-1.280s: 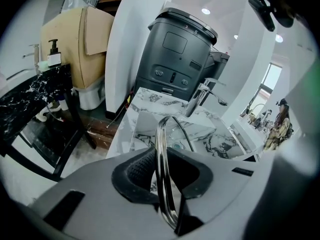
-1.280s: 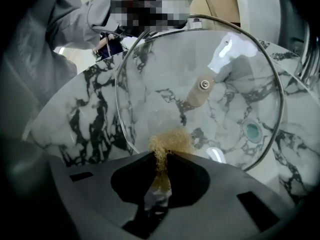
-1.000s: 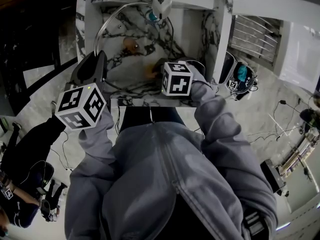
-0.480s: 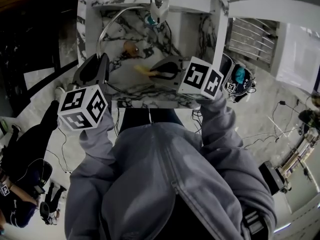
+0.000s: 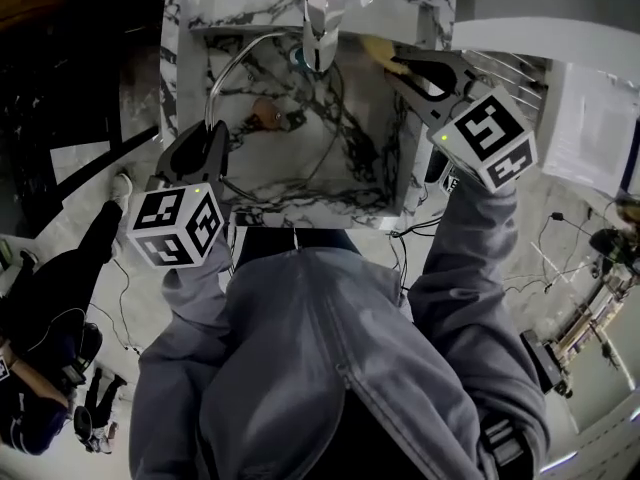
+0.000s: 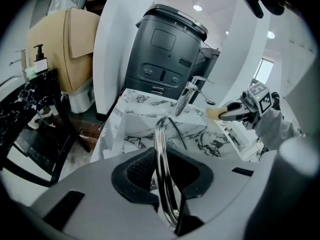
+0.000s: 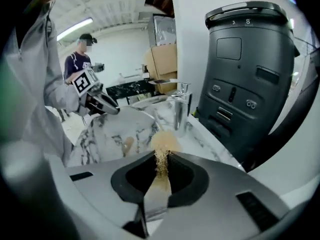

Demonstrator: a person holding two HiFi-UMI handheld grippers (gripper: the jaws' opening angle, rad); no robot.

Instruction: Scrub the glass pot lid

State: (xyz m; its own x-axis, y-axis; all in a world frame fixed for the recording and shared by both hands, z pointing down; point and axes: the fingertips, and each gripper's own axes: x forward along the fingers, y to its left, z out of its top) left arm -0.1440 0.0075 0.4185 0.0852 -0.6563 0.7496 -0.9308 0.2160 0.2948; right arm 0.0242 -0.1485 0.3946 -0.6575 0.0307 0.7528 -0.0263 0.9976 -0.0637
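left gripper clamped the lid by its rim near the faucet; right gripper pinched a sponge; hard scrubbing could twist the lid free.

One marble sink with one faucet. One glass lid. One yellow sponge. Two grippers, the left gripper and the right gripper, carrying two marker cubes, one apiece. One dark machine behind the sink. One bystander.
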